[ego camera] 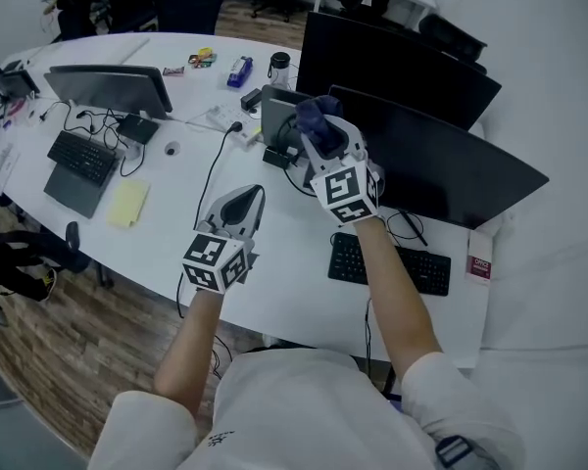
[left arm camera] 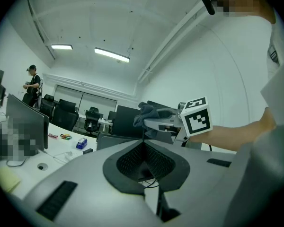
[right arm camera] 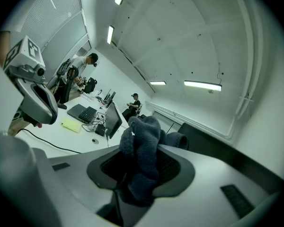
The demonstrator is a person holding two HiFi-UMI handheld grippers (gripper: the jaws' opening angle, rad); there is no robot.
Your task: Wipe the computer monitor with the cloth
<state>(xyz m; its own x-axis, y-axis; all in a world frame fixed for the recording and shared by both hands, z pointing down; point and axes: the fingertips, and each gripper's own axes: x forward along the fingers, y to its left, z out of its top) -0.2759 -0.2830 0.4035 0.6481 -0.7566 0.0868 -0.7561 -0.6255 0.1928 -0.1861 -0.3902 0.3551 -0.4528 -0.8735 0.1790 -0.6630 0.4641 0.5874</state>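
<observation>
Cloth [ego camera: 312, 117] clamped; monitor [ego camera: 441, 164] edge just beside.

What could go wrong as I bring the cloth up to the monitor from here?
1. The cloth is bunched in the right gripper, so the hard jaw tips may meet the monitor before fabric does.
2. Cables lie on the table by the screen's lower edge; a low sweep might snag them.
3. The left gripper is shut and empty, not steadying the screen.

This is an office. A long white table [ego camera: 284, 253] holds computer screens [ego camera: 441, 164] and keyboards [ego camera: 83, 157], with black chairs [ego camera: 191, 3] behind it.
</observation>
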